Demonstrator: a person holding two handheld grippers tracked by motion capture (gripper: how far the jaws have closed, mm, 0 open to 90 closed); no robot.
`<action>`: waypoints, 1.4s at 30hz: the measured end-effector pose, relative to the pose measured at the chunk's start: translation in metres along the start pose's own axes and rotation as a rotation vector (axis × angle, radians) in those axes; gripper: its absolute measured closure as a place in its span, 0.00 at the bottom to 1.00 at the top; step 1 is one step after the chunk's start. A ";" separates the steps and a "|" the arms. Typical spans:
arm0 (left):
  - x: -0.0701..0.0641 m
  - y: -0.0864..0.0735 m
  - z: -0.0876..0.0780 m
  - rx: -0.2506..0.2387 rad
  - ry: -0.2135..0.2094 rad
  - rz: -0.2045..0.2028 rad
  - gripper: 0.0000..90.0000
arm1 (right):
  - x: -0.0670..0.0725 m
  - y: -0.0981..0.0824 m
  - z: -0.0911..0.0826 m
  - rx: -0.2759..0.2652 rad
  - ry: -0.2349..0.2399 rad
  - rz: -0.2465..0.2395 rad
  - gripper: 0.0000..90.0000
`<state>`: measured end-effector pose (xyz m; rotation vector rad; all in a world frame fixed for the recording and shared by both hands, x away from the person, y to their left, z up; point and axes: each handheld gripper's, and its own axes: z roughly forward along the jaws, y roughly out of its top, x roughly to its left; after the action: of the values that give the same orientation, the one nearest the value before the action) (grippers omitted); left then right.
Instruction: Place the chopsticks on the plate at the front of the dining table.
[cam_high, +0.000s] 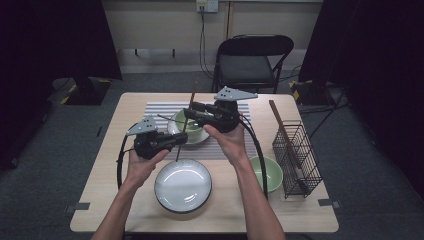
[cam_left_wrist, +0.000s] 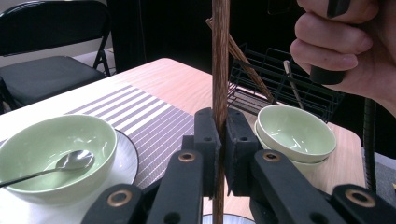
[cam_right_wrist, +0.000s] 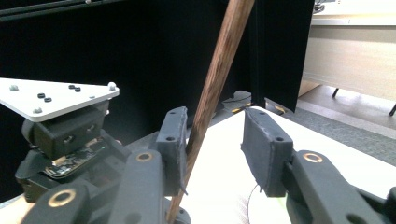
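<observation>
1. Chopstick (cam_high: 186, 122): dark wood, roughly upright, held in the air above the striped placemat (cam_high: 160, 109), in front of the green bowl (cam_high: 189, 125) that sits on a white plate (cam_high: 172, 131).
2. Left tongs (cam_high: 172, 141): pads clamped on the chopstick low on its shaft; left gripper view shows the stick (cam_left_wrist: 220, 70) pinched tight between both pads and rising straight up out of frame.
3. Right tongs (cam_high: 190, 114): jaws part open around the upper shaft. Right gripper view: stick (cam_right_wrist: 212, 88) leans against one pad, clear gap to the other pad, so no grip there.
4. Spoon (cam_left_wrist: 56, 167) lies in the green bowl, handle running out over the rim.
5. Large white plate with dark rim (cam_high: 183, 185) at the near edge of the desk (cam_high: 110, 165), between the person's forearms.
6. Second green bowl (cam_high: 270, 172) near the right forearm, just beside the black wire basket (cam_high: 297, 157).
7. Another chopstick (cam_high: 285, 134) stands slanted in the basket.
8. Black folding chair (cam_high: 250, 60) beyond the far edge of the desk.
</observation>
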<state>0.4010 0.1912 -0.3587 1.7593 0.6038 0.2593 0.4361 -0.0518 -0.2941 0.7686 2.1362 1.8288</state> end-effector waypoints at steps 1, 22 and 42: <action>0.001 0.000 -0.002 0.007 0.002 0.003 0.95 | 0.000 0.000 0.001 -0.003 -0.002 -0.001 0.64; 0.007 -0.016 -0.015 0.017 -0.005 -0.025 0.95 | -0.008 -0.009 0.010 0.022 -0.033 0.022 0.49; 0.006 -0.026 -0.017 0.028 0.002 -0.032 0.95 | -0.013 -0.012 0.005 0.021 -0.068 0.033 0.40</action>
<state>0.3910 0.2131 -0.3794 1.7746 0.6392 0.2308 0.4470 -0.0552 -0.3085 0.8627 2.1155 1.7729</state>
